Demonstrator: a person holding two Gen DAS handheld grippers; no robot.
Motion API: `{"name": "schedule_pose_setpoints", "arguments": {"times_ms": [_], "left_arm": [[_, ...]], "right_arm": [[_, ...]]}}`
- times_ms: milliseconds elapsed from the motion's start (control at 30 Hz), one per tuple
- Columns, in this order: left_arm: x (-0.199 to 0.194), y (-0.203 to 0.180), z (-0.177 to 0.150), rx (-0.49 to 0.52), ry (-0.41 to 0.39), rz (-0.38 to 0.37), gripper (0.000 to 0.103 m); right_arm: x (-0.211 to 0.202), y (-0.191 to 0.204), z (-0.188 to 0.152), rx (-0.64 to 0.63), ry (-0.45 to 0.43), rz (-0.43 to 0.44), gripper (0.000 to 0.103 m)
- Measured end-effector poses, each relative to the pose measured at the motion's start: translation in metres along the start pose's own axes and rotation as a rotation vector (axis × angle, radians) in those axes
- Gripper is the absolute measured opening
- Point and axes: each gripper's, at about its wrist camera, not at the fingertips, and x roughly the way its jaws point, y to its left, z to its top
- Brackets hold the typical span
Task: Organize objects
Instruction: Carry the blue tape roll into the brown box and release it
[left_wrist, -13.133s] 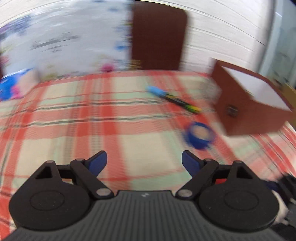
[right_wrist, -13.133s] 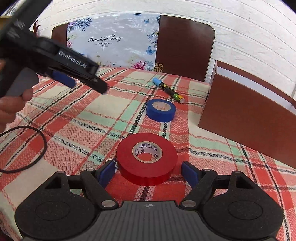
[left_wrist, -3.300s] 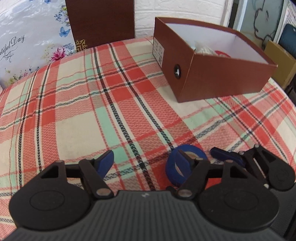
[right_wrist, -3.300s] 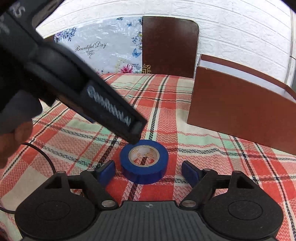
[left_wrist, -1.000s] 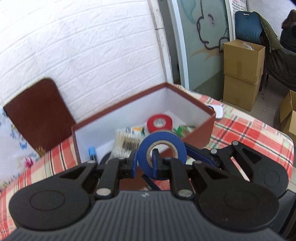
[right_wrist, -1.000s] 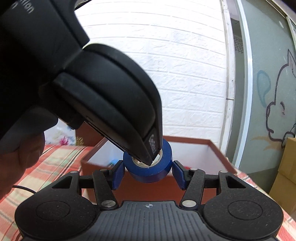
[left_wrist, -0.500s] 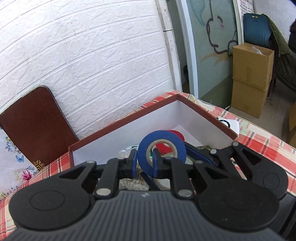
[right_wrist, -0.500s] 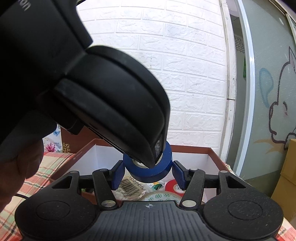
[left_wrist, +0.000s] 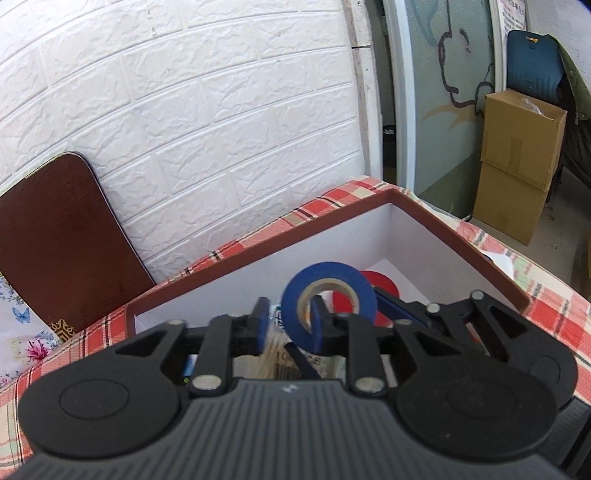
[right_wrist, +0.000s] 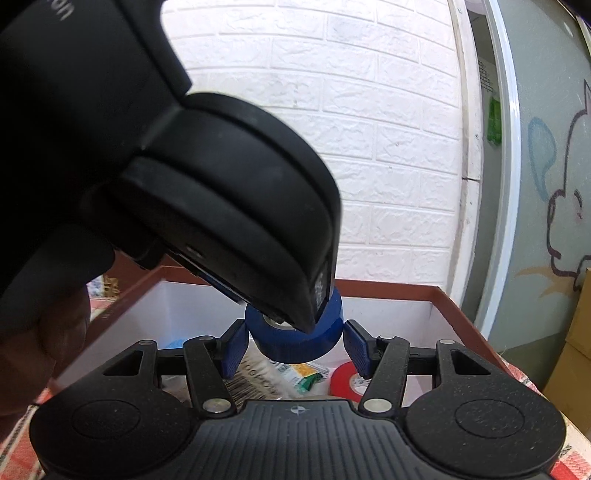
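A blue tape roll (left_wrist: 328, 299) hangs over the open brown box (left_wrist: 258, 254). My left gripper (left_wrist: 288, 326) has opened a little: one finger sits inside the roll's hole, the other stands off its left side. In the right wrist view the blue roll (right_wrist: 295, 332) sits between the fingers of my right gripper (right_wrist: 295, 345), which stand just apart from its sides. The left gripper's body (right_wrist: 184, 166) fills the upper left of that view, its tip on the roll. A red tape roll (right_wrist: 347, 380) and a packet (right_wrist: 266, 376) lie in the box.
The box stands on a red plaid tablecloth (left_wrist: 546, 288) by a white brick wall. A brown chair back (left_wrist: 62, 236) leans at the left. Cardboard boxes (left_wrist: 517, 162) stand on the floor at the right. The person's hand (right_wrist: 37, 332) is at the left.
Both grippers have moved the blue roll further over the box. The left fingers, shut on the roll's wall before, have parted. The right fingers have also spread slightly off the roll's sides.
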Motion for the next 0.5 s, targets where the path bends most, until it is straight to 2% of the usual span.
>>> {"name": "schedule_pose_setpoints", "arguments": {"times_ms": [33, 67, 100, 233, 467, 500], "left_arm": [[0.004, 0.002, 0.001, -0.006, 0.004, 0.019, 0.057], [0.007, 0.004, 0.002, -0.016, 0.007, 0.039, 0.072], [0.008, 0.006, 0.001, -0.024, 0.003, 0.055, 0.075], [0.009, 0.007, -0.003, -0.01, 0.005, 0.077, 0.077], [-0.018, 0.009, -0.016, -0.034, 0.005, 0.053, 0.08], [-0.025, 0.009, -0.019, -0.036, 0.002, 0.046, 0.081]], "right_arm": [[0.002, -0.001, 0.001, 0.001, 0.012, -0.016, 0.068], [0.003, -0.002, 0.002, 0.009, 0.023, -0.029, 0.074], [0.0, -0.005, 0.004, 0.029, 0.021, -0.03, 0.076], [-0.018, -0.011, 0.01, 0.065, 0.008, -0.037, 0.076], [-0.068, -0.009, 0.017, 0.118, 0.0, -0.047, 0.078], [-0.051, 0.004, 0.022, 0.123, -0.003, -0.049, 0.078]]}}
